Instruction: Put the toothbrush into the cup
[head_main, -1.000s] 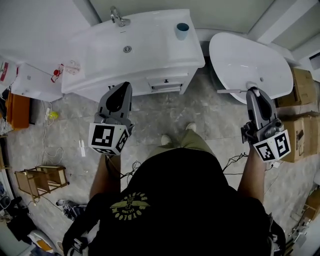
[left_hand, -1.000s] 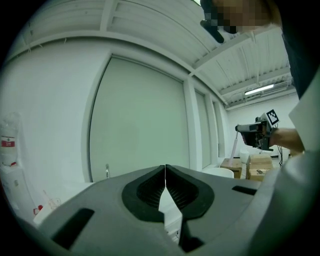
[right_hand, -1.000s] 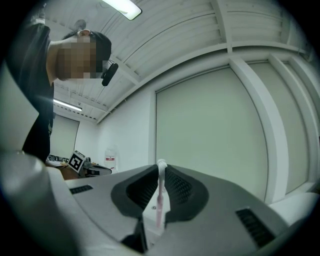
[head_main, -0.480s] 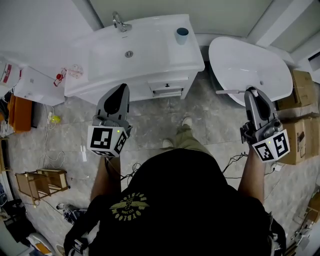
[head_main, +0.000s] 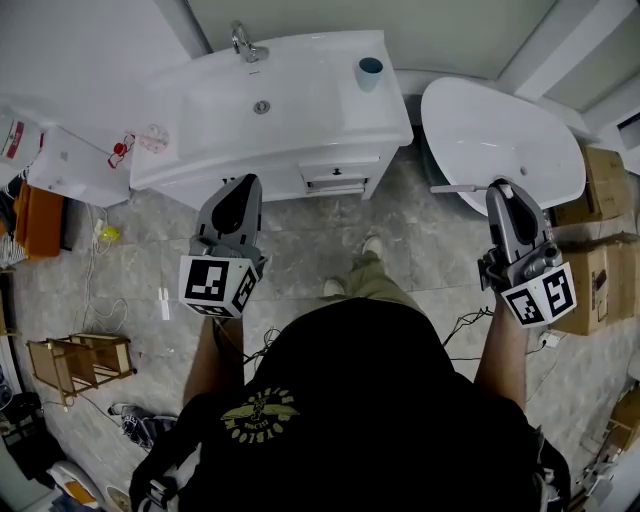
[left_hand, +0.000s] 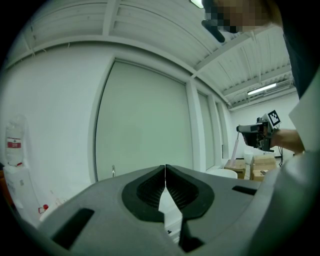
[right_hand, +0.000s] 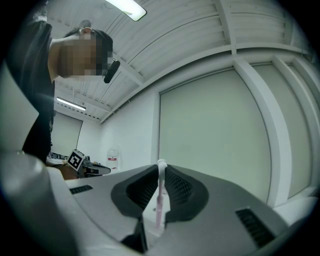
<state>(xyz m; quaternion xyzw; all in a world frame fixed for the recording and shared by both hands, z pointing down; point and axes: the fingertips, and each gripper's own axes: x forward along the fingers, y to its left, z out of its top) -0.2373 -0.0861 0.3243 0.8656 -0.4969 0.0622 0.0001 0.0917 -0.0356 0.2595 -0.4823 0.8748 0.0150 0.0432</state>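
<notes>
A pale blue cup (head_main: 369, 72) stands on the back right corner of the white washbasin (head_main: 310, 95). My right gripper (head_main: 503, 186) is shut on a pink toothbrush (head_main: 455, 187), which sticks out to the left over the rim of the white tub (head_main: 520, 125). In the right gripper view the toothbrush (right_hand: 159, 196) runs upright between the pads, its white end at the tips of the right gripper (right_hand: 162, 167). My left gripper (head_main: 243, 183) is held in front of the basin cabinet, and in its own view the left gripper (left_hand: 165, 168) is shut on nothing.
A faucet (head_main: 243, 42) stands at the basin's back. Drawers (head_main: 335, 180) front the cabinet. Cardboard boxes (head_main: 603, 175) are stacked at the right. A small wooden stool (head_main: 80, 357) and cables lie on the tiled floor at the left.
The person has stepped a little toward the washbasin, one foot forward. Both grippers have kept their pose and their grip.
</notes>
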